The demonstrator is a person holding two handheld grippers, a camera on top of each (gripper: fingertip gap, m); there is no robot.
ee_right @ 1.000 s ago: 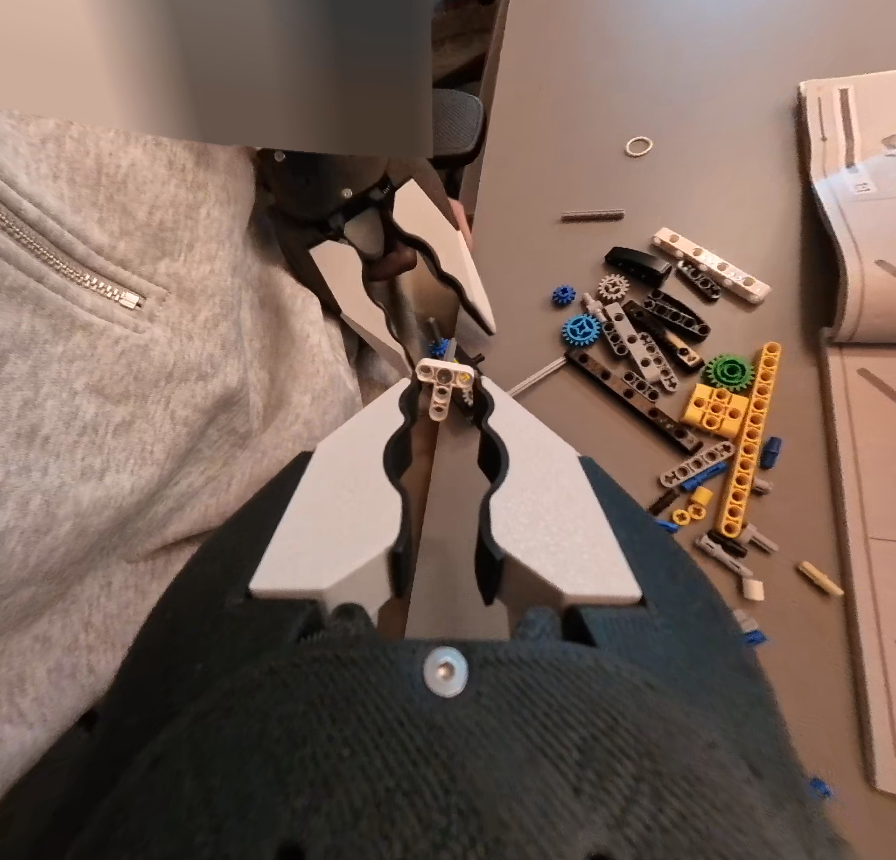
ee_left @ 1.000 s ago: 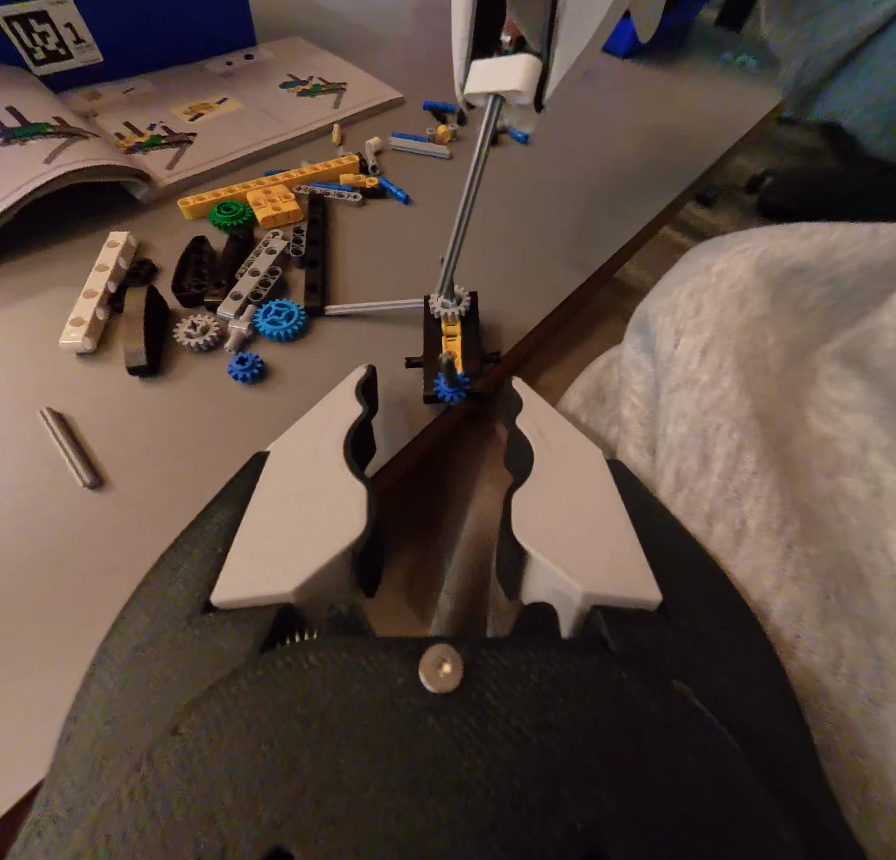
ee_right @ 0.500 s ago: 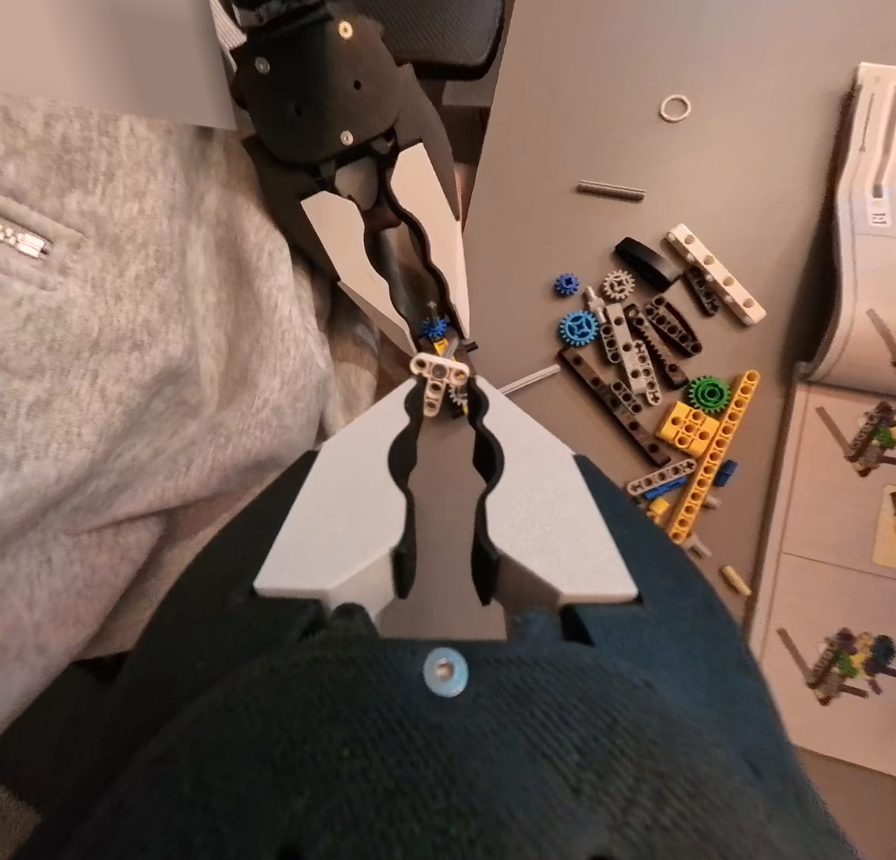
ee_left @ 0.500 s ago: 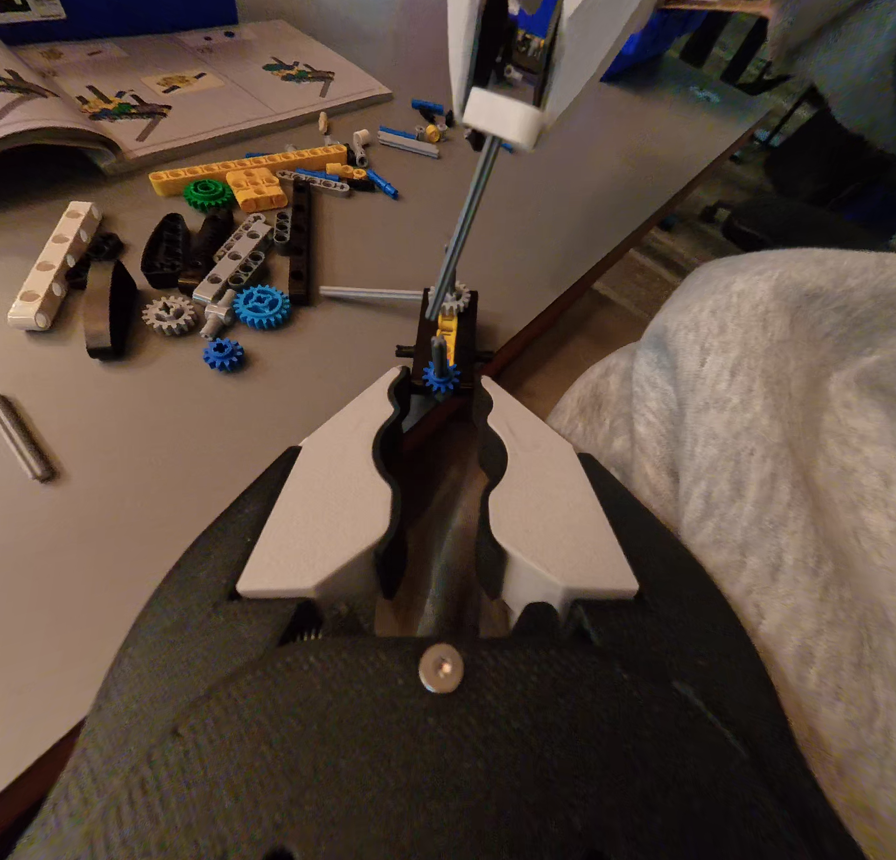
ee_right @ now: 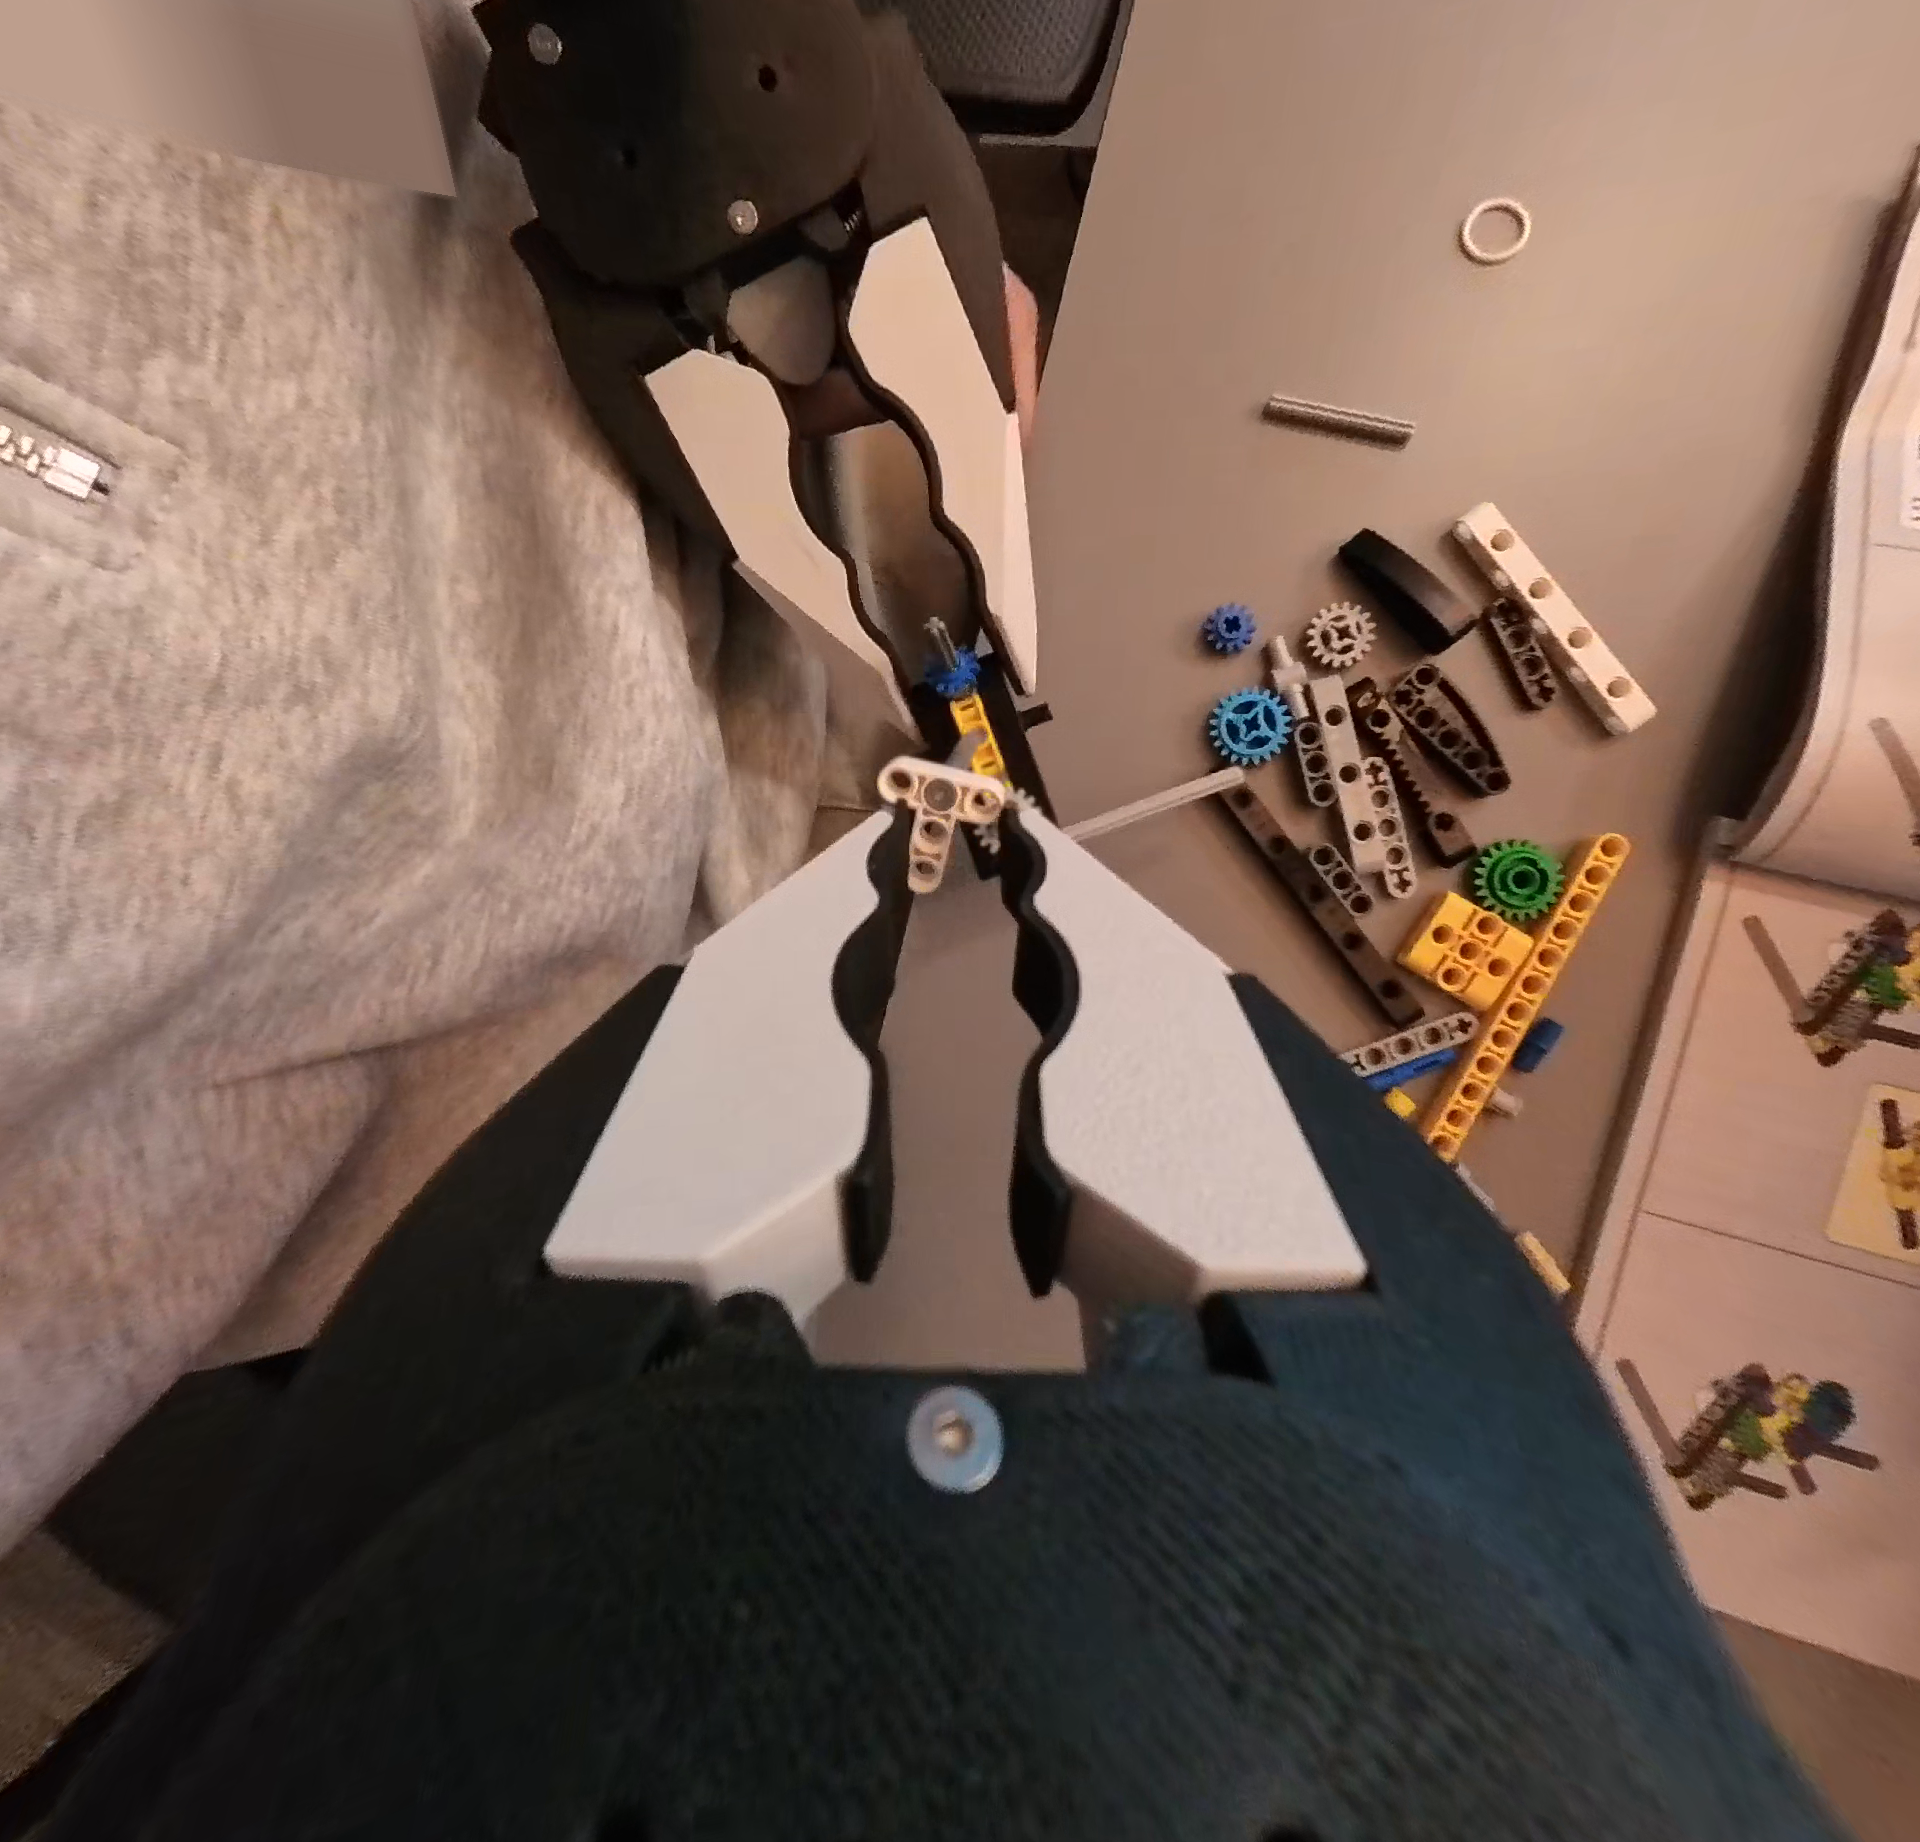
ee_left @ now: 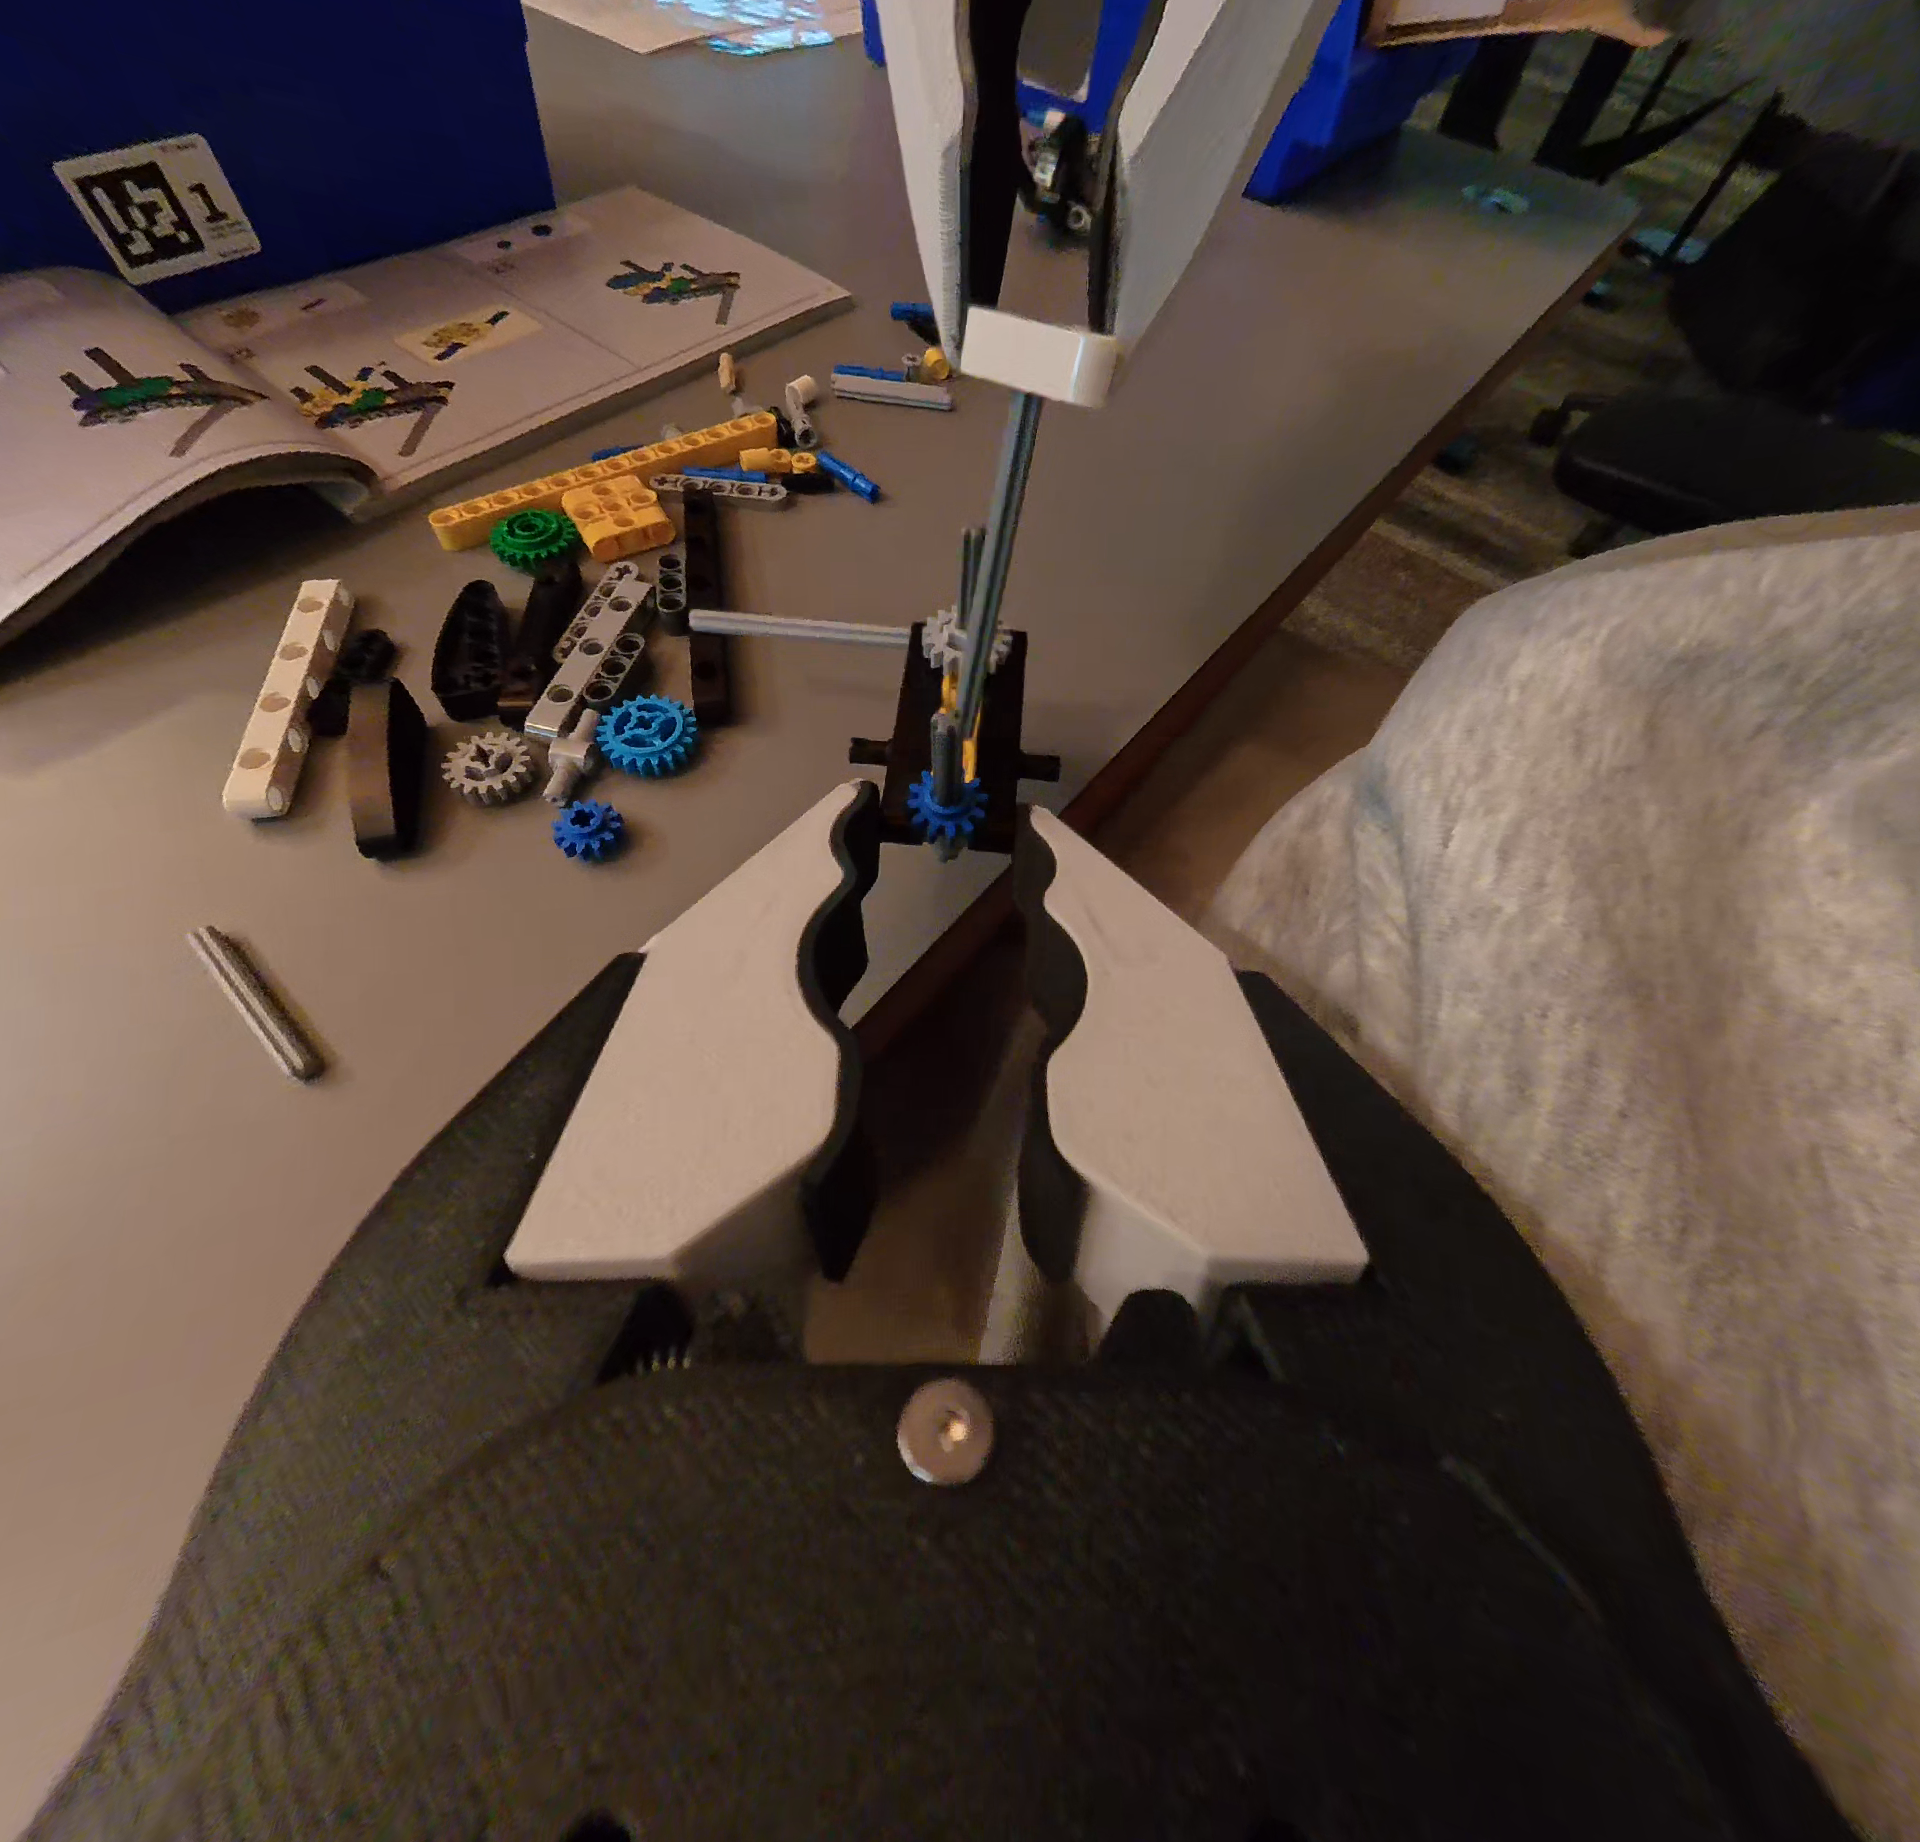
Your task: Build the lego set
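Observation:
A small black frame assembly (ee_left: 961,743) with a blue gear (ee_left: 940,805), a grey gear and a yellow part stands at the table's near edge. My left gripper (ee_left: 945,836) is closed on its lower end, one fingertip on each side; it also shows in the right wrist view (ee_right: 951,665). My right gripper (ee_right: 951,826) is shut on a white T-shaped piece (ee_right: 935,805) fixed on a long grey axle (ee_left: 997,566). The axle runs down into the assembly. The right gripper (ee_left: 1039,338) hangs above it in the left wrist view.
Loose parts lie left of the assembly: a yellow beam (ee_left: 603,478), a green gear (ee_left: 533,537), a white beam (ee_left: 286,696), and black and grey beams and gears. An open instruction booklet (ee_left: 416,338) lies behind them. A grey axle (ee_left: 255,1003) lies apart. A grey sleeve (ee_left: 1558,909) is at right. The tips of one gripper are about 7 cm away from the tips of the other.
My left gripper moved forward and closed from wide open onto the assembly. The right gripper swung the axle more upright over it.

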